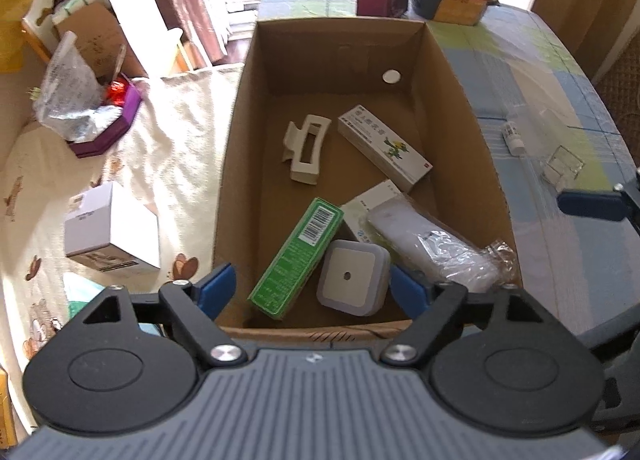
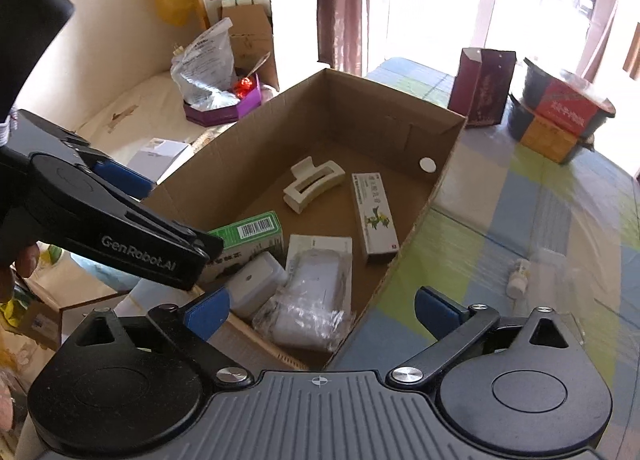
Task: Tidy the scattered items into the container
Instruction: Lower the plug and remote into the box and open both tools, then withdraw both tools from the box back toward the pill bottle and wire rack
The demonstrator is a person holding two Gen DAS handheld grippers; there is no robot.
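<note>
Two stray pieces at the right of the left wrist view, on the counter [image 1: 540,80] just beside the cardboard box [image 1: 440,100]: a small white bottle [image 1: 513,137] lying on its side, and a clear plastic piece [image 1: 562,166] near it. Looks light, hard and smooth, that bottle; likely to roll or slip, so best pinched across the middle of the body, not the cap. Left tool [image 1: 312,290] spread wide, empty, over the box's near end, lower centre. Right tool [image 2: 322,312] likewise wide and empty, with the bottle at lower right.
</note>
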